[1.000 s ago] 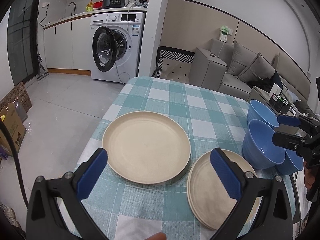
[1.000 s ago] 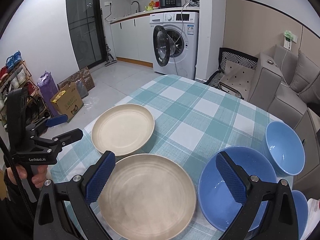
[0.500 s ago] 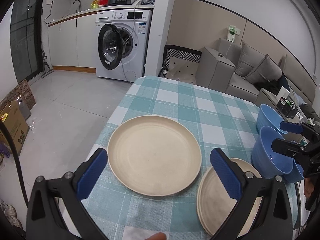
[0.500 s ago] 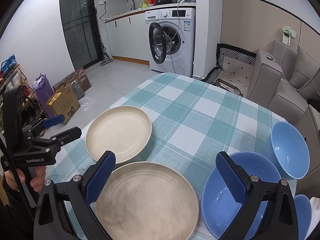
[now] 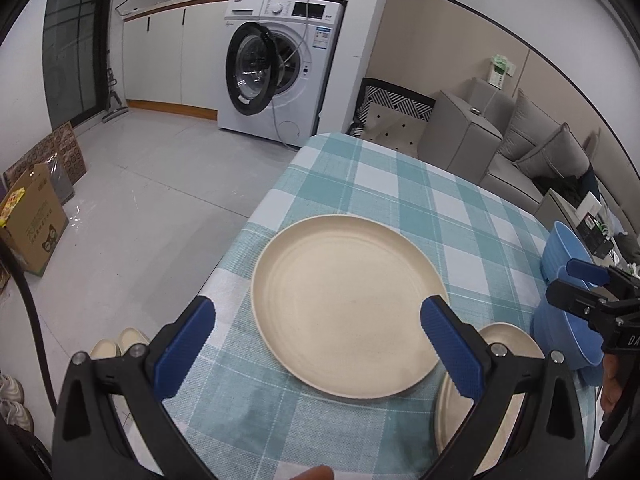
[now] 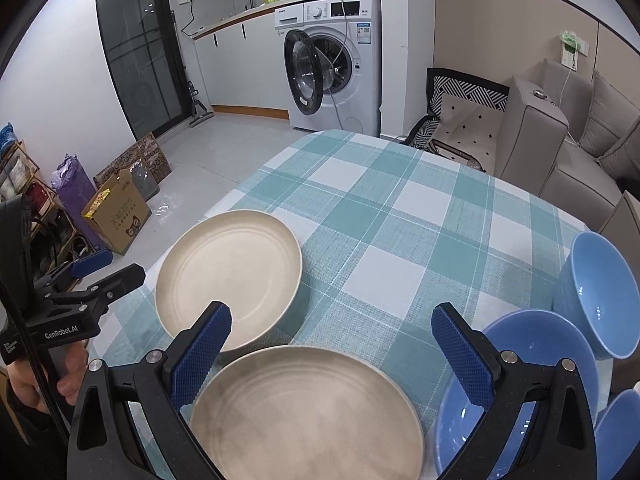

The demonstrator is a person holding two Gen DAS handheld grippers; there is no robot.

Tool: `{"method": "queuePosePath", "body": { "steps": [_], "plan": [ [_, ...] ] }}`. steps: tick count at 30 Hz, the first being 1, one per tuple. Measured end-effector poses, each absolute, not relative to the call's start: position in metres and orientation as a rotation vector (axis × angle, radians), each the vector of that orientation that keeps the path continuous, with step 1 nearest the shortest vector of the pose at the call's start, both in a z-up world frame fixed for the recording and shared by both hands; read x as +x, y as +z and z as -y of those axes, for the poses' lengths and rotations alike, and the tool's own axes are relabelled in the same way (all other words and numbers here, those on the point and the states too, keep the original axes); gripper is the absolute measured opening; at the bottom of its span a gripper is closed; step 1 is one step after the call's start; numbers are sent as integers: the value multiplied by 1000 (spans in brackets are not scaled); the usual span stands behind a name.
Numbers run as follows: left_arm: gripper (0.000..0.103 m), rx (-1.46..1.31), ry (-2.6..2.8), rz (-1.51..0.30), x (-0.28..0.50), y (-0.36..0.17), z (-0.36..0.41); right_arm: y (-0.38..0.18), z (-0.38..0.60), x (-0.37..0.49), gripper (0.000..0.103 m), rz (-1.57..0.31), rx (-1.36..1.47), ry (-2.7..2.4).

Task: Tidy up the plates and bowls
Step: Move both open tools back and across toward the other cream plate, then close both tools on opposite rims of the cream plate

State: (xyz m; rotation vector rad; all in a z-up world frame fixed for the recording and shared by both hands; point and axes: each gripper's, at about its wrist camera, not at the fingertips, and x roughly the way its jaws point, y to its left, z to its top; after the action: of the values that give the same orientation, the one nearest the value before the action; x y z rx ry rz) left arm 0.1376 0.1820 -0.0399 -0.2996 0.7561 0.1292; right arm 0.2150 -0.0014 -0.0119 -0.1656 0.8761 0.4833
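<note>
Two cream plates lie on the checked tablecloth. The far plate [image 5: 348,304] [image 6: 230,276] sits near the table's left edge. The near plate [image 6: 308,412] [image 5: 500,364] lies beside it. Three blue bowls stand at the right: a large one [image 6: 516,360], an upright one behind it [image 6: 600,292], and a third [image 6: 620,436] at the frame's edge. My left gripper [image 5: 320,348] is open and empty, just short of the far plate. My right gripper [image 6: 332,352] is open and empty above the near plate.
The teal checked tablecloth [image 6: 400,208] covers the table. A washing machine [image 6: 340,60] with an open door stands behind it. A grey sofa [image 6: 580,136] is at the right. Cardboard boxes [image 6: 116,212] sit on the floor at the left.
My left gripper has moved left and now faces the far plate. My right gripper has drawn back a little over the near plate. Both stay open.
</note>
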Motion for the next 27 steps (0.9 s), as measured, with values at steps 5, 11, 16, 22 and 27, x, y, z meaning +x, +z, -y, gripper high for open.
{"method": "queuePosePath", "body": {
  "steps": [5, 11, 16, 22, 27],
  "plan": [
    [103, -295, 156, -764, 142, -49, -188, -27, -12, 226, 102, -909, -163, 479],
    [101, -309, 185, -796, 149, -65, -198, -42, -26, 238, 102, -943, -156, 479],
    [99, -319, 178, -830, 155, -79, -203, -56, -36, 248, 102, -971, -160, 484],
    [94, -324, 171, -855, 160, -91, -203, -71, -46, 259, 102, -999, -175, 486],
    [91, -329, 169, -872, 163, -99, -204, -82, -52, 267, 102, -1021, -185, 489]
  ]
}}
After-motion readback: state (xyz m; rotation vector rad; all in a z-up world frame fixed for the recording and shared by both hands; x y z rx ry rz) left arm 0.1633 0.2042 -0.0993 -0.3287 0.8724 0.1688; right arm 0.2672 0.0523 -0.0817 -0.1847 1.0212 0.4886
